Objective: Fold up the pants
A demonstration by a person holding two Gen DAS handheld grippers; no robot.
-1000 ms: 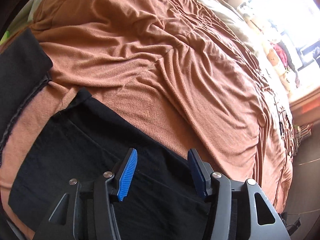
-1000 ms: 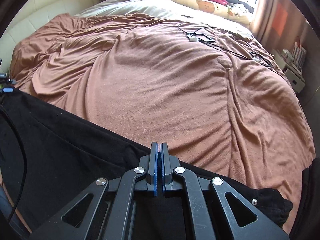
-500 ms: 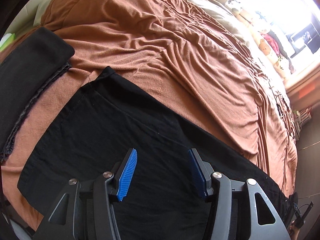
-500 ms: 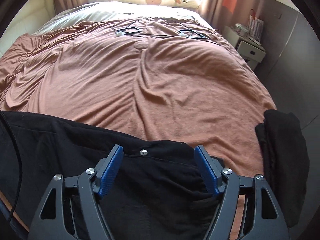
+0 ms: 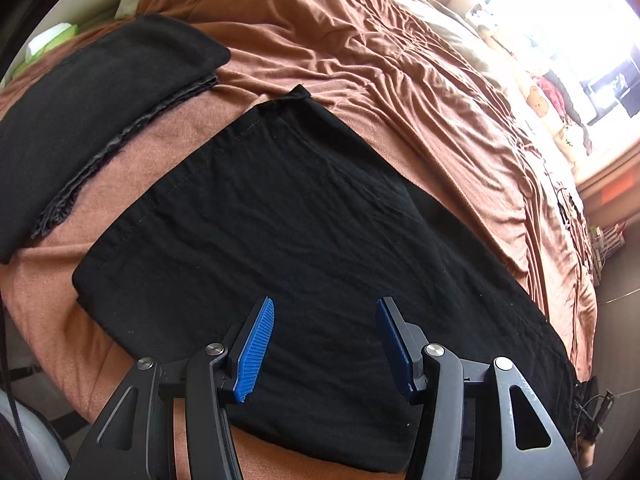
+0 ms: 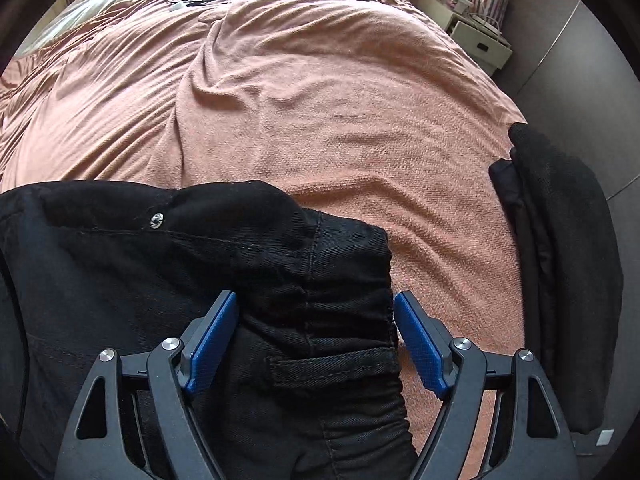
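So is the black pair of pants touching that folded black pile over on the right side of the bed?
Apart. The right wrist view shows a strip of bare brown blanket between the pants and the folded black pile.

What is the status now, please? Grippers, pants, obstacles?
Left gripper open, empty. Right gripper just opened over waistband, not gripping. Black pants flat on bed. Nothing in the way.

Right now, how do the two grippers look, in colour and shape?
Both match: the left gripper and right gripper have black angular linkage arms with triangular cut-outs, silver round pivot bolts, and two flat blue ribbed pads each.
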